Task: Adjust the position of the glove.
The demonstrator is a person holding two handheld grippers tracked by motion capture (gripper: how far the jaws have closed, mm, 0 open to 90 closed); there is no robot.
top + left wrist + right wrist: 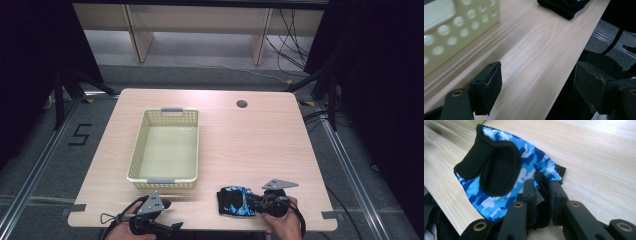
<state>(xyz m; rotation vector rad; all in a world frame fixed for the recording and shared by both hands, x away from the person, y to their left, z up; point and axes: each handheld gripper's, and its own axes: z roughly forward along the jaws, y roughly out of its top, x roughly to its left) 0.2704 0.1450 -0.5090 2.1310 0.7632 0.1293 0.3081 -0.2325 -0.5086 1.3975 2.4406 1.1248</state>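
Right hand-held gripper: jaws clamped on the edge of a blue camouflage fabric glove with black trim, lying flat at near bench edge. Left hand-held gripper: jaws wide apart, empty, over light wood bench. Cream perforated plastic basket stands left of centre, near the left hand-held gripper.

Basket sits on the table left of centre, running from mid-table toward the near edge; cable hole lies in the tabletop toward the far right, well apart from it. Glove lies flat on the table near the front edge, right of the basket's near end, with the right gripper at its right side, jaws pinched on its edge. Left gripper hangs at the front edge just before the basket's near wall, jaws apart over the table edge.
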